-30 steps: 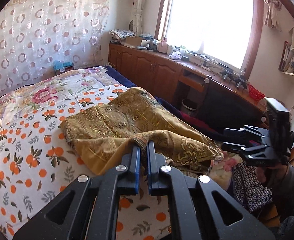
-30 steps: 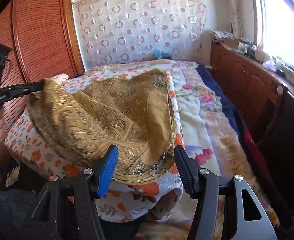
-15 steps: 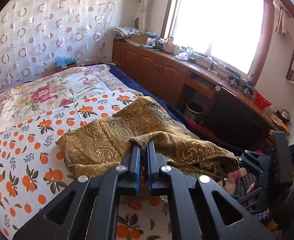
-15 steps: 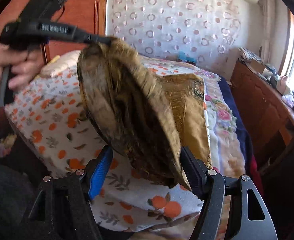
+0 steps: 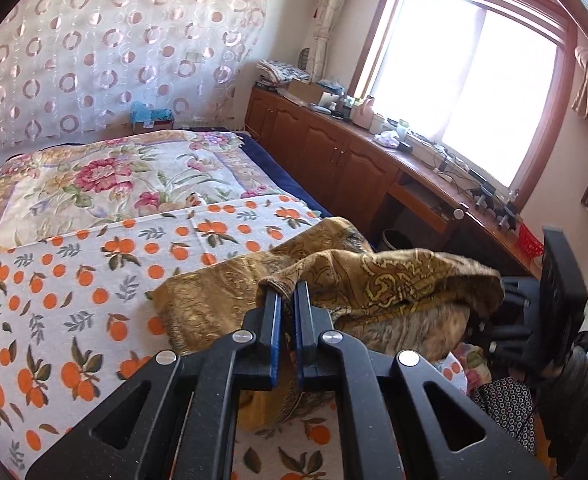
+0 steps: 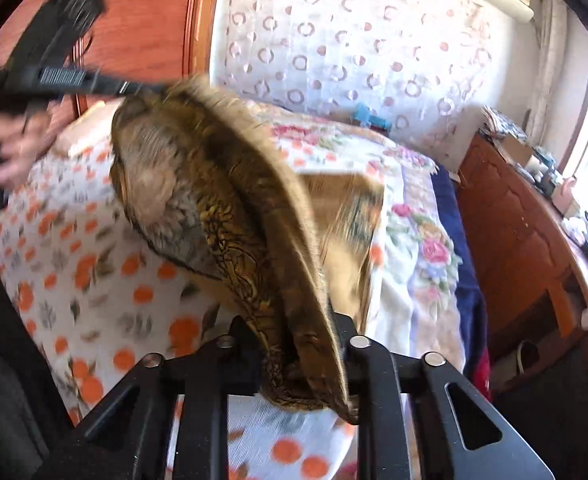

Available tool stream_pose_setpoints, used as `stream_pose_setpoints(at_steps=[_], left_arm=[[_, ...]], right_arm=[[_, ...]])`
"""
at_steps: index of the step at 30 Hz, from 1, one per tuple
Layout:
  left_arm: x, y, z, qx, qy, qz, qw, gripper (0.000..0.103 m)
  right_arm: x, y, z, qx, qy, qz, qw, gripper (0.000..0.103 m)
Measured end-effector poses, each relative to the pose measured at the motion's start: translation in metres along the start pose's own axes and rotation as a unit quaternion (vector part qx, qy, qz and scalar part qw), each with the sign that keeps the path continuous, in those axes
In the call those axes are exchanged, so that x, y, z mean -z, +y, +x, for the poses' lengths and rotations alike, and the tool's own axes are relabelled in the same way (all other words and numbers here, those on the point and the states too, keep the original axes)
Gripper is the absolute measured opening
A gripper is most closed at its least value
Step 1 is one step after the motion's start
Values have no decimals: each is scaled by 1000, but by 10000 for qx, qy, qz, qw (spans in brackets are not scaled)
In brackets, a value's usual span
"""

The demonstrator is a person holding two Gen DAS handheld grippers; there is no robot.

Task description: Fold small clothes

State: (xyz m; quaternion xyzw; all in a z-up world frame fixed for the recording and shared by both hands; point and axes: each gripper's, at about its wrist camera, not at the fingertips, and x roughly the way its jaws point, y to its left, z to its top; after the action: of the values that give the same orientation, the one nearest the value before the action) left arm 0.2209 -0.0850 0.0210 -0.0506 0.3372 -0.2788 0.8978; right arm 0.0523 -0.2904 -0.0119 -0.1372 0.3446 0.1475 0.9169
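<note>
Gripping one gold garment — two tongs, right apparently closing.

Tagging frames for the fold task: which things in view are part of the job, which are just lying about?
In the job:
- gold garment, lifted off the bed
- left tool, shut on one edge
- right tool, closing on another edge
- orange-print sheet, the folding surface

Lying about:
- floral blanket
- dotted curtain
- cabinets
- red basket
- blue box
</note>
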Motion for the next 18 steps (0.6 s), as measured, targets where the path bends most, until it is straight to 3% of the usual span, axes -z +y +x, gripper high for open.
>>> stream_pose_setpoints(at_steps=[7,8,11,13,14,16,18], left_arm=[[2,32,-8,-266,169,-252,9992,7],[2,34,-9,-277,179,-249,9991,12],[1,40,-17,-545,45,-108,9984,45],[0,44,-20,-590,25,-37,9982,51],[0,46,-18,-556,80,-5,9984,64],[2,48,-12,-559,141,58,9983,69],[6,51,0,-593,260,80,9979,70]], right_arm=[[-72,-13,44,-225,-150,-275,9993,21],[-80,-14,56,-291,-115,-276,9991,21],[-96,-14,88,-505,-7,-338,9982,21],[-103,-14,106,-567,76,-438,9974,21],[-106,-17,112,-604,84,-424,9972,21],[-115,-21,122,-681,73,-310,9972,24],[-121,-28,125,-568,-60,-113,9983,37]])
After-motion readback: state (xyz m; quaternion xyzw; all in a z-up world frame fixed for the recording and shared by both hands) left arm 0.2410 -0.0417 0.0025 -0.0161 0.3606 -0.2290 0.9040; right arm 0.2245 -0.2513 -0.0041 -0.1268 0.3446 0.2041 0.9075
